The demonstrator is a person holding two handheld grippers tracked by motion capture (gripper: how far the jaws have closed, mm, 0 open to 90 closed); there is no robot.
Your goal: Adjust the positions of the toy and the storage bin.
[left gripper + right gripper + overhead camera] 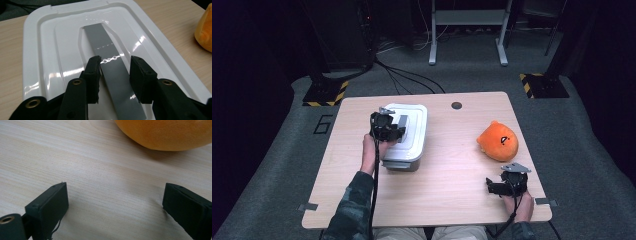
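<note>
Left gripper (115, 66) hung over the white lid (62, 50) of a box (406, 135), its jaws parted to either side of the grey strip (112, 72) that ran down the middle of the lid. One jaw sat just beside the strip's edge, the other a little off it; whether either touched could not be told. In the high view this gripper (387, 126) sat above the box's left half, held by the left hand (373, 152), with a camouflage sleeve (349, 210) below.

Right gripper (115, 200) stood wide open and empty, low over the bare wooden table (87, 165). An orange plush (165, 132) lay just ahead of its jaws, apart from them. In the high view that gripper (508, 182) rested near the table's front right corner, and the plush (498, 141) lay just beyond it, well apart from the box. A small dark hole (456, 105) marked the table's far edge.
</note>
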